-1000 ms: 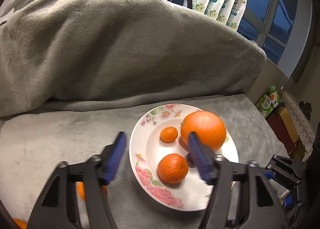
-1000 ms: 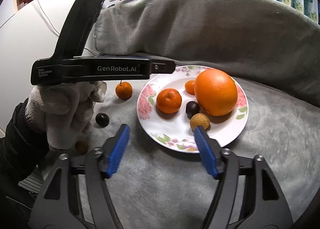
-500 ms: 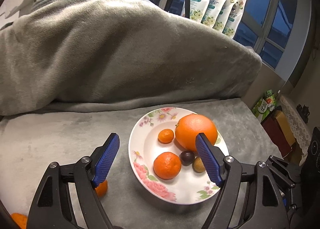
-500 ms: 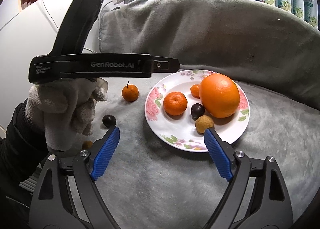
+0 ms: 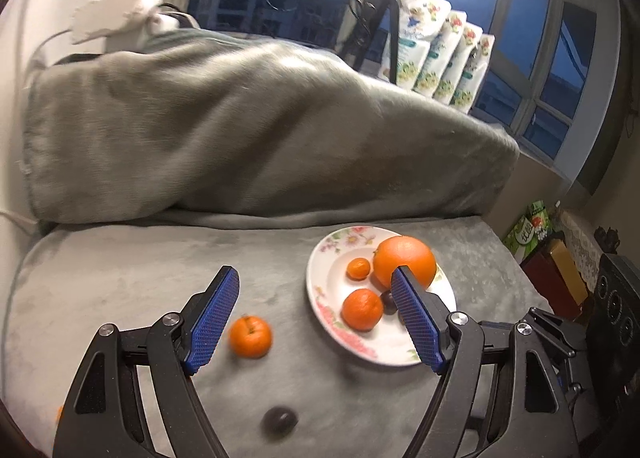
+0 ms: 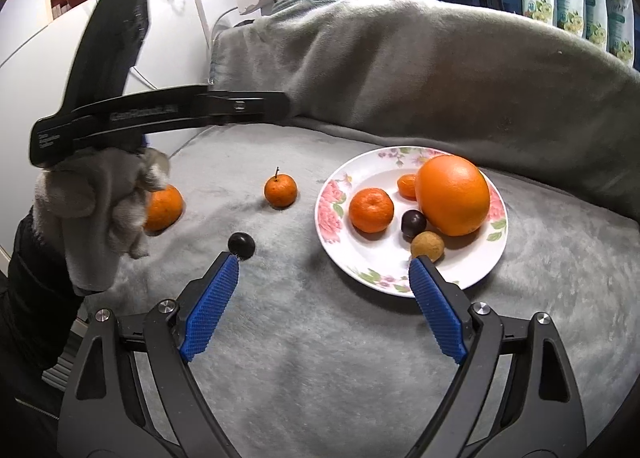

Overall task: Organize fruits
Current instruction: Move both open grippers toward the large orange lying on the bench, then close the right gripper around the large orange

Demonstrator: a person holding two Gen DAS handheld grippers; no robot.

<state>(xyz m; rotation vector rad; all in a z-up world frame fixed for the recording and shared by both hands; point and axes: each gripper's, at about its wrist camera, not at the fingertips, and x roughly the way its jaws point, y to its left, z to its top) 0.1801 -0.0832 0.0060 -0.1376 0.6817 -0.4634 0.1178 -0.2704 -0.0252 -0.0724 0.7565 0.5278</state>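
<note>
1. Since half a second ago the left gripper (image 5: 316, 318) has swung leftward: the floral plate (image 5: 324, 278), then centred between its fingers, now sits at its right finger, and a loose mandarin (image 5: 250, 336) and a dark round fruit (image 5: 280, 421) on the grey blanket (image 5: 120, 278) have come into its view.
2. Left gripper pose: jaws spread wide with nothing between the blue pads (image 5: 212, 318); the loose mandarin lies just beside the left pad.
3. From the right wrist view, the left gripper's black body (image 6: 160, 116) is held level above the blanket by a grey-gloved hand (image 6: 92, 214), its top arm rising up and back.
4. Right gripper (image 6: 324, 304) is likewise spread wide and holds nothing; its left fingertip is near a small dark fruit (image 6: 241, 245), its right fingertip at the plate's near rim (image 6: 384, 282).
5. On the plate: a large orange (image 6: 454, 194), a mandarin (image 6: 371, 210), a smaller mandarin (image 6: 408, 186) behind it, a dark fruit (image 6: 414, 222) and a tan round fruit (image 6: 427, 246).
6. Off the plate on the blanket: a stemmed mandarin (image 6: 280, 190) and another mandarin (image 6: 164, 207) partly hidden by the glove.
7. Writing: lettering runs along the left gripper's body, too blurred to read. Floral-printed packs (image 5: 436, 58) by the window carry print too small to make out.
</note>
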